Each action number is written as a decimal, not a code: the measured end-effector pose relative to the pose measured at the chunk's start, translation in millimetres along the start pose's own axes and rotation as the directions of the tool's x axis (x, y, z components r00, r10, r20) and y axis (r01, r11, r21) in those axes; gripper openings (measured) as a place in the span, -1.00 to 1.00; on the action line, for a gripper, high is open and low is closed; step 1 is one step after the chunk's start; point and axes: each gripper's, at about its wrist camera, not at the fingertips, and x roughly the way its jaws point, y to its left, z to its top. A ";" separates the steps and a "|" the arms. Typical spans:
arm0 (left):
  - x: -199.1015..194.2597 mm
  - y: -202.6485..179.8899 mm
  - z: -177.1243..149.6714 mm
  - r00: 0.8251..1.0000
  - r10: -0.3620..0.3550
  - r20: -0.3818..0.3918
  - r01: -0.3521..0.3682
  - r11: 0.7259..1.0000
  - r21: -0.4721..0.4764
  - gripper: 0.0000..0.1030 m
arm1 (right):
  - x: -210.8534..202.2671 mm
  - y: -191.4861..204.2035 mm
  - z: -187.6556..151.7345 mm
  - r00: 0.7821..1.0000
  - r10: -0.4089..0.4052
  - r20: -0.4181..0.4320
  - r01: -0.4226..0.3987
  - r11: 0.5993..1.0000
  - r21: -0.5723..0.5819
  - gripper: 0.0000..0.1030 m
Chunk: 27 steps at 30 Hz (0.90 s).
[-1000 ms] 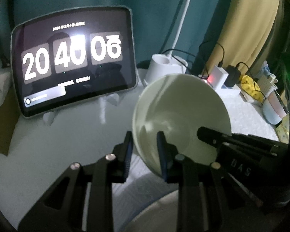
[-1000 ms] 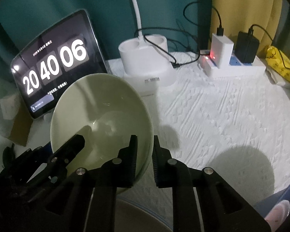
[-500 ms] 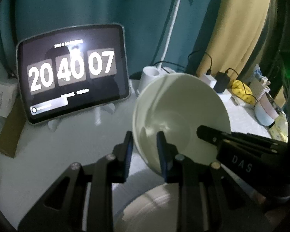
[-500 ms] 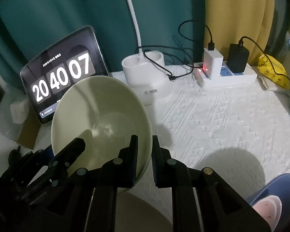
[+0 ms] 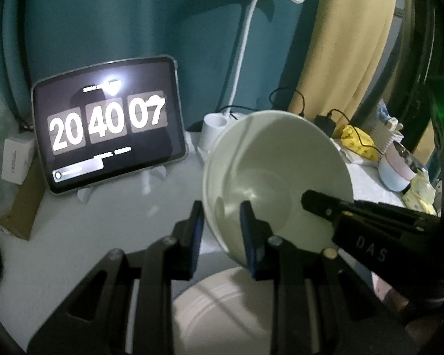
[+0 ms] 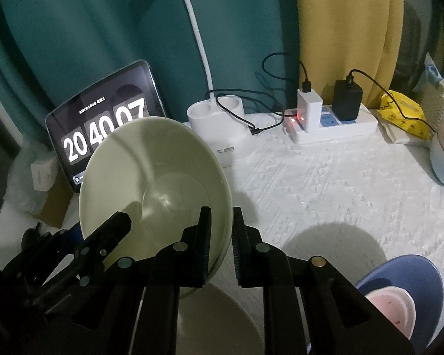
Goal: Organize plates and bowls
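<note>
Both grippers hold one pale green bowl (image 5: 276, 177) up in the air, tipped so that its hollow faces the cameras. The left gripper (image 5: 222, 233) pinches the bowl's left rim, one finger outside the wall and one inside. The right gripper (image 6: 220, 245) pinches the opposite rim the same way, its jaws nearly together with only the thin wall between them. In the left wrist view the right gripper's black finger reaches over the bowl's right edge; in the right wrist view the left gripper's finger shows at the bowl's lower left.

Below the bowl, at the bottom of both views, lies a pale plate (image 5: 222, 310) on the white cloth (image 6: 325, 183); the bowl is clear of it. At the lower right of the right wrist view sit a blue bowl (image 6: 411, 266) and a pink one (image 6: 390, 304) inside it.

Behind the bowl a tablet (image 5: 109, 124) leans against the teal curtain (image 5: 118, 23) and shows a clock reading 20 40 07; the bowl's rim covers part of it in the right wrist view. A white lamp (image 6: 219, 121) stands beside the tablet, its neck rising out of the picture. Right of it a power strip (image 6: 334, 127) carries a white charger (image 6: 309, 106) and a black charger (image 6: 347, 100), with a yellow curtain (image 6: 340, 29) behind. A yellow pack (image 6: 405, 112) lies at the strip's far end
</note>
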 end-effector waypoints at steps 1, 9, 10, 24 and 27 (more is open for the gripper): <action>-1.6 -1.7 0.1 1.000 0.000 0.001 0.000 1.000 0.003 -0.51 | -1.4 -0.3 -0.2 1.000 0.000 0.001 0.000 1.000 0.000 -0.72; -15.9 -17.8 -0.2 1.000 -0.009 0.020 0.008 1.000 0.024 -0.51 | -22.3 -8.3 -2.3 1.000 0.001 0.028 -0.002 1.000 0.014 -0.72; -17.0 -19.9 -0.6 1.000 -0.010 0.021 0.009 1.000 0.026 -0.51 | -24.4 -9.7 -2.5 1.000 0.000 0.030 -0.001 1.000 0.016 -0.72; -40.3 -61.7 -5.7 0.998 -0.030 0.046 0.026 0.996 0.082 -0.51 | -63.7 -39.0 -12.0 0.996 -0.010 0.085 0.005 0.998 0.056 -0.72; -43.4 -70.5 -7.5 0.998 -0.036 0.049 0.031 0.995 0.092 -0.51 | -72.2 -46.7 -15.8 0.995 -0.012 0.097 0.006 0.998 0.068 -0.72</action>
